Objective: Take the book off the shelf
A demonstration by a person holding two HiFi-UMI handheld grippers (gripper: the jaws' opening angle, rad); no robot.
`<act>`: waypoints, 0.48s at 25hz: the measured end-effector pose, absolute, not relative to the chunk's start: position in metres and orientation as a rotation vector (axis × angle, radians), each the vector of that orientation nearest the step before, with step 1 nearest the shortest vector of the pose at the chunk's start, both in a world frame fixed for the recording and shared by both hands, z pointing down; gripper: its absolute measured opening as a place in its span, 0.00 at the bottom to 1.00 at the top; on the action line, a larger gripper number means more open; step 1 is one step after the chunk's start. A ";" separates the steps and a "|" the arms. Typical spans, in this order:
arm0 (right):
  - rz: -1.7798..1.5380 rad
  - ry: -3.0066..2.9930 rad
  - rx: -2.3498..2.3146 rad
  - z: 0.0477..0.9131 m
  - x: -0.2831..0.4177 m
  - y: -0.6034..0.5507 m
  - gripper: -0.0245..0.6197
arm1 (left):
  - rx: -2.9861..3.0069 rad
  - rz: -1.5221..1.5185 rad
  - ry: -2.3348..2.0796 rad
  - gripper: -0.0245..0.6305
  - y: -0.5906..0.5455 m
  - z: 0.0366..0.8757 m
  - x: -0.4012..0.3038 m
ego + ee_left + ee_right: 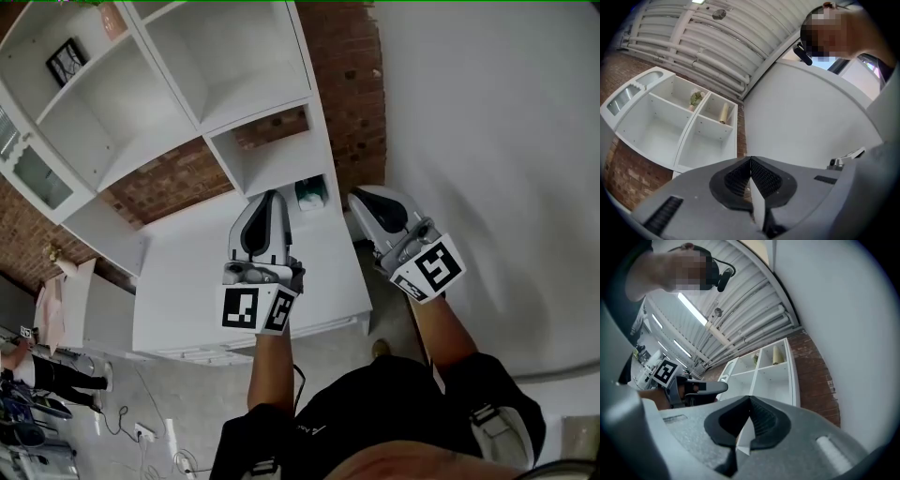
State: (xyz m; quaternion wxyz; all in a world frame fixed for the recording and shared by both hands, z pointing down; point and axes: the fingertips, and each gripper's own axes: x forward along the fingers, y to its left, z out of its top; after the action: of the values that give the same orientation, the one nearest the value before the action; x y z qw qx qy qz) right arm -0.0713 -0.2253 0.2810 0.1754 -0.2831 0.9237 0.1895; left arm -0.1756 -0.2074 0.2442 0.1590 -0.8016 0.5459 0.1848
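I see the white open-fronted cubby shelf [200,111] standing against a red brick wall. The small teal-and-white book [311,194] sits in the shelf's low, shallow niche, at the niche's right end, close to the side panel. I can't tell whether it stands upright or lies flat.

The shelf [234,56] is smooth white board with a faint sheen. The brick [349,84] behind is rough and matt; the wall [487,141] is smooth matt white. Left claw [273,197] and right claw [362,196] are matt grey plastic, pads [766,180] black and ribbed.
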 end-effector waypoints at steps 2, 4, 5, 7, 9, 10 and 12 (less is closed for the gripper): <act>0.547 2.614 -0.777 0.274 -0.064 -0.255 0.04 | -2.238 0.539 1.585 0.04 -0.237 0.224 -0.176; 0.557 2.611 -0.753 0.266 -0.057 -0.281 0.04 | -2.177 0.549 1.612 0.04 -0.264 0.200 -0.180; 0.564 2.610 -0.741 0.262 -0.055 -0.293 0.04 | -2.143 0.551 1.631 0.04 -0.278 0.187 -0.183; 0.580 2.610 -0.713 0.255 -0.052 -0.314 0.04 | -2.072 0.552 1.672 0.05 -0.301 0.162 -0.190; 0.595 2.611 -0.686 0.250 -0.050 -0.332 0.04 | -2.013 0.556 1.703 0.09 -0.320 0.138 -0.198; 0.596 2.611 -0.674 0.249 -0.050 -0.339 0.04 | -1.993 0.559 1.709 0.12 -0.328 0.127 -0.201; 0.589 2.610 -0.655 0.246 -0.051 -0.353 0.04 | -1.966 0.569 1.701 0.17 -0.341 0.104 -0.208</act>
State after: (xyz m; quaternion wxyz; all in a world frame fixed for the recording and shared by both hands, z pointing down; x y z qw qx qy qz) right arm -0.0512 -0.3526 0.2461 0.1924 -0.2333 0.9298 0.2100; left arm -0.2082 -0.3415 0.1036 0.2378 -0.7177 0.6207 0.2077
